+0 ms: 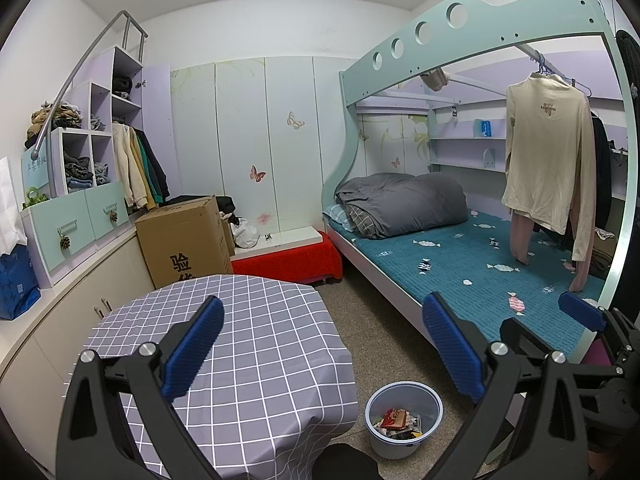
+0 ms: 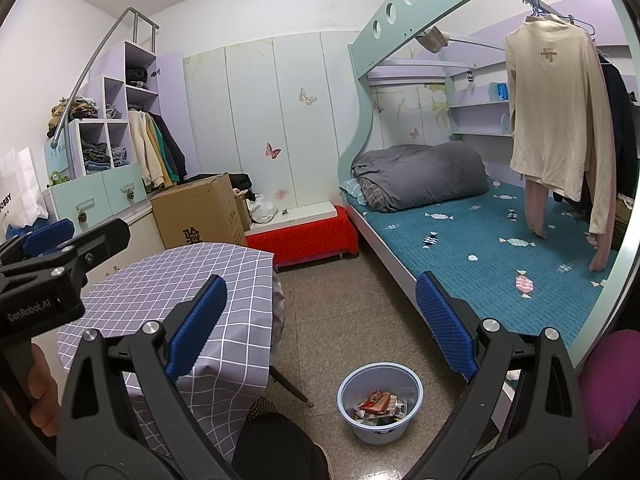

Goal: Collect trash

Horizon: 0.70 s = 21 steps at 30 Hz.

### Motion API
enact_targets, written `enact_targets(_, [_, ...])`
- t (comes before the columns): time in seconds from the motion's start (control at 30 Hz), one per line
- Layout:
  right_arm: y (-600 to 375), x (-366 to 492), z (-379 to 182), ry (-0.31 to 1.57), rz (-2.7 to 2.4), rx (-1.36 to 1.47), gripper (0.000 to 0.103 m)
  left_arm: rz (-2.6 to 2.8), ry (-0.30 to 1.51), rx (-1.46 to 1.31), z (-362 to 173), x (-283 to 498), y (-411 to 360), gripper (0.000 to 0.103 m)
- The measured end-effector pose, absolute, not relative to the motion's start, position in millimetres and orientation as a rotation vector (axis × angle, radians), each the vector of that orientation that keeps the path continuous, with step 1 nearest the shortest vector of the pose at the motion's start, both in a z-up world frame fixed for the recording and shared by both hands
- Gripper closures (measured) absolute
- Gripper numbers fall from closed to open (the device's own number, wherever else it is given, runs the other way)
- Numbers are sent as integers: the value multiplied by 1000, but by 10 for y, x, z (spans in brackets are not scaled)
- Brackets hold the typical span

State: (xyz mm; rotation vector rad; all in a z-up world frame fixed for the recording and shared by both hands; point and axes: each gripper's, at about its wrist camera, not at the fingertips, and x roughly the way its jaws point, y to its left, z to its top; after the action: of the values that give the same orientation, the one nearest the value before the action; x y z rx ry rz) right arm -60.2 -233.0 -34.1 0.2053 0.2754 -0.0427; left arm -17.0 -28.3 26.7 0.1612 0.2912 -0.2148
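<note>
The left claw (image 1: 322, 350) is spread wide with nothing between its blue pads, held above the edge of the desk (image 1: 248, 344), which is covered by a grey checked cloth with a bare top. The right claw (image 2: 320, 326) is likewise wide open and empty, over the floor between the desk and the bed (image 2: 492, 248).

The bin (image 1: 404, 446), a pale blue round tub, stands upright on the floor just beside the desk's draped edge, near the bed frame. Inside it lies the trash (image 1: 398, 423): a loose heap of crumpled wrappers and paper scraps in red, orange, white and a little green, covering the bottom and reaching well below the rim. The right view shows the same bin (image 2: 380, 428) with the same heap (image 2: 378, 407).

Behind the desk a closed cardboard box (image 1: 184, 236) stands against the cabinets. Open cubby shelves (image 1: 86, 160) on the left hold folded clothes. A blue bag (image 1: 16, 284) and a white bag (image 1: 8, 208) stand on the counter at far left; their contents are out of sight.
</note>
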Motion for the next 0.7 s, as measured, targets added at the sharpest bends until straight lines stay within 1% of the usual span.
enact_targets(0.7, [-2280, -597, -356, 279, -36, 202, 10, -216, 290, 161, 240, -174, -291, 5])
